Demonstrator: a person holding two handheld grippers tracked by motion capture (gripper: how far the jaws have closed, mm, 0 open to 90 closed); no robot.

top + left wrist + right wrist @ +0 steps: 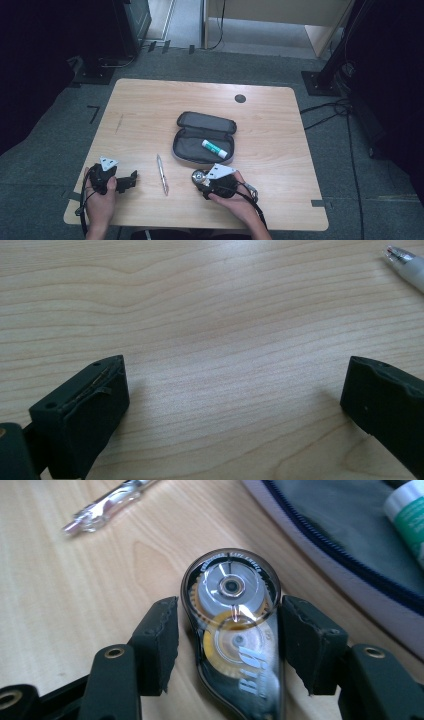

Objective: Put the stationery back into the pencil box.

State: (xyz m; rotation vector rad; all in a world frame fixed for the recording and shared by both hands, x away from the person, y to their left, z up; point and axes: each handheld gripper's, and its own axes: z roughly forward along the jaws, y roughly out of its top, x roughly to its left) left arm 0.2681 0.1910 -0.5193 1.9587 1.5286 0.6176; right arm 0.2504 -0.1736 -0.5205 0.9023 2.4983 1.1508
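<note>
A clear correction tape dispenser (pixel 198 176) (pixel 232 625) lies flat on the wooden table (pixel 145 110). My right gripper (pixel 201 181) (pixel 229 605) is open, its jaws close on either side of the dispenser, with a thin gap at the left jaw. Its hand rests at the front edge. My left gripper (pixel 134 179) (pixel 237 370) is open wide over bare wood at the front left, with nothing between its jaws. A clear pen (pixel 162 175) (pixel 407 265) (pixel 107 505) lies between the two grippers.
A grey pencil case (pixel 187 147) (pixel 340 525) lies unzipped at the table's middle, just beyond the dispenser, with a green-and-white glue stick (pixel 214 148) (pixel 407 515) inside. A dark round cable hole (pixel 240 98) sits near the far edge. Cables and stand bases are on the floor around the table.
</note>
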